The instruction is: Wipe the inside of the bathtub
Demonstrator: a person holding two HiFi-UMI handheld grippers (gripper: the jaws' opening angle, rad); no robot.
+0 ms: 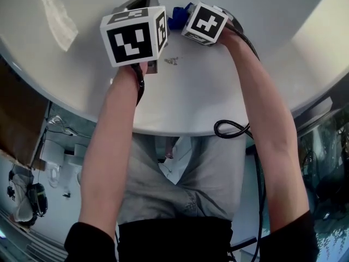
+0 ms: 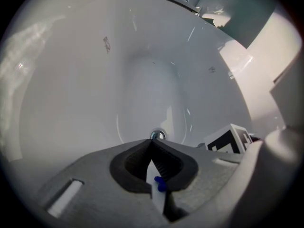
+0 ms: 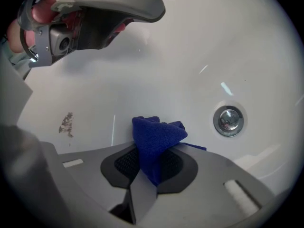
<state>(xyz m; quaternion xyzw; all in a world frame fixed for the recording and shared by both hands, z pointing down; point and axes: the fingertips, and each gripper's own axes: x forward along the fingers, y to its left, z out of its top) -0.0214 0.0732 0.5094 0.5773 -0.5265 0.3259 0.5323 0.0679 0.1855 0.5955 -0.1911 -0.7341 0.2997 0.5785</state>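
The white bathtub [image 1: 262, 42] curves below me, its round metal drain [image 3: 229, 120] low in the basin. A blue cloth [image 3: 156, 134] bunches out of my right gripper [image 3: 152, 150], whose jaws are shut on it; the head view shows the cloth [image 1: 176, 16] just left of the right marker cube [image 1: 204, 22]. My left gripper [image 2: 153, 142] is shut, its tips meeting in line with the drain [image 2: 158, 135]; a tiny blue fleck sits low between its pads. It hovers beside the right one, above the tub wall. A brownish smudge [image 3: 66, 124] marks the wall near the cloth.
The same smudge [image 1: 172, 61] lies just below the two cubes in the head view. A black cable [image 1: 232, 129] loops over the tub's near rim. A second faint mark [image 2: 106, 44] shows on the far wall. My left gripper's body [image 3: 95, 18] crosses the right gripper view's top left.
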